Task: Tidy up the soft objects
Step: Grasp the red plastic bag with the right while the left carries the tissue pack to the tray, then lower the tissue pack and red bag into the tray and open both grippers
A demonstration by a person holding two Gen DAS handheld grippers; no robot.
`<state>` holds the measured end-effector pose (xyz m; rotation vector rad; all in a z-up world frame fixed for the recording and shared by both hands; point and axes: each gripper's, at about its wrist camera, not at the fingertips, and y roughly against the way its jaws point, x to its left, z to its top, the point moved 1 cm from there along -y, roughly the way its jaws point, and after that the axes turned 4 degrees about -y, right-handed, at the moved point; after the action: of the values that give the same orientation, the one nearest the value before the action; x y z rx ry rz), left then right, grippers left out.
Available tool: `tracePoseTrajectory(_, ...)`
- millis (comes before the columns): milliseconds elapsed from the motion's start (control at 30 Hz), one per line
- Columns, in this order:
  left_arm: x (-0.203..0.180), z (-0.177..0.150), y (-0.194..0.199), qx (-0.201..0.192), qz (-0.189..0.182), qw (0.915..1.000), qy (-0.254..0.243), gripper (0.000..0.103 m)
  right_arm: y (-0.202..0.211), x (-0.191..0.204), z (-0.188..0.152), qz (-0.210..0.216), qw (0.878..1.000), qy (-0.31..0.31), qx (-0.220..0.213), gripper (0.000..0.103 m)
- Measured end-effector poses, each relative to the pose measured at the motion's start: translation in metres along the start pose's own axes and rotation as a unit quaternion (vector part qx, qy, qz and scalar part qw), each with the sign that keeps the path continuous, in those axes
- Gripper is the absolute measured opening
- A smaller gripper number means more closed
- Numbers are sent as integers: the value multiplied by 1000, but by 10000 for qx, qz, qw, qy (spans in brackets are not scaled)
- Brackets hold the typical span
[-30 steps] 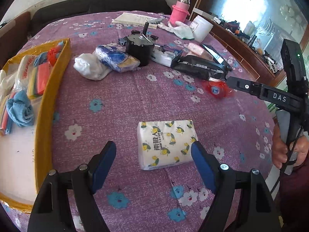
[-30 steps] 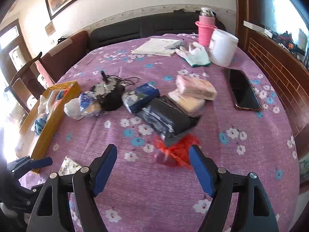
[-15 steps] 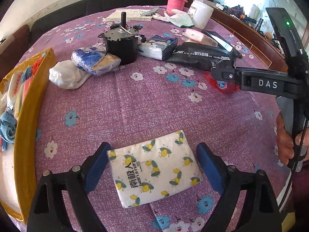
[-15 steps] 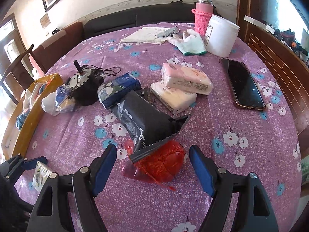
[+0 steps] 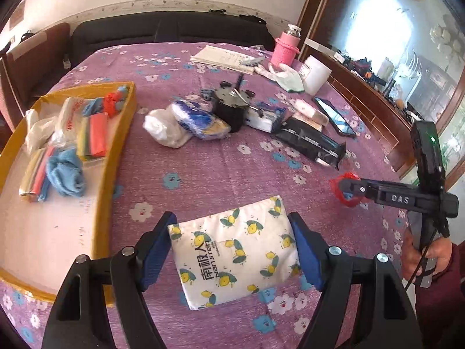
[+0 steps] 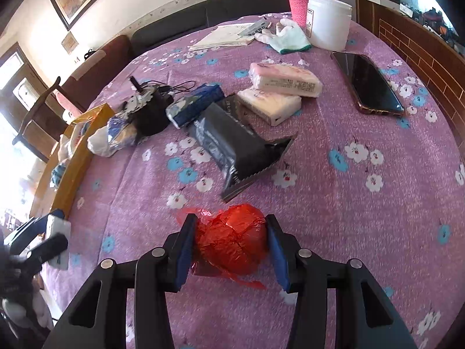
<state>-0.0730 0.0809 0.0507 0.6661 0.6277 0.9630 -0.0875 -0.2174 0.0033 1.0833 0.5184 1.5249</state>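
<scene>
A: Where is there free room on the round table with the purple flowered cloth (image 5: 221,174)?

B: Take the yellow open-topped tray (image 5: 116,157) as the mark. Between its long wall and the clutter of packets lies a broad bare strip of cloth. Inside the tray, the part nearer the camera is bare; the far part holds a blue cloth (image 5: 66,171) and coloured sponges.

A: And the left gripper (image 5: 232,250)?

B: Just beside the tray's near corner. Its jaws stand wide and are closing, both blue pads against the sides of the white tissue pack printed with yellow lemons (image 5: 235,250). In the right wrist view the pack looks lifted off the cloth.

A: The right gripper (image 6: 229,247)?

B: Well apart from the tray, near the table's edge on the person's side. Its jaws are narrowing onto the crumpled red plastic bundle (image 6: 232,241), pads touching both flanks. The bundle lies just clear of the black foil pouch (image 6: 232,145).

A: What differs from a second back?

B: Then the tissue pack lay flat ahead of open jaws; now it sits between them. The right jaws stood wide with the red bundle ahead of them, against the pouch's torn end; now they bracket it.
</scene>
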Motion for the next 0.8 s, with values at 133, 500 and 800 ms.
tracePoseTrajectory(133,57,1,27,-153,484,9977,460,77,14,29,-5,222,9994,256,-101,50)
tracePoseTrajectory(500,202,8,44,231,1886,9733,1287,77,-9,166,15,859,9862,1413,-50,51)
tracePoseTrajectory(800,250,26,-3,851,1936,9655,1516,77,-34,265,19,1086,9678,2271,39,51)
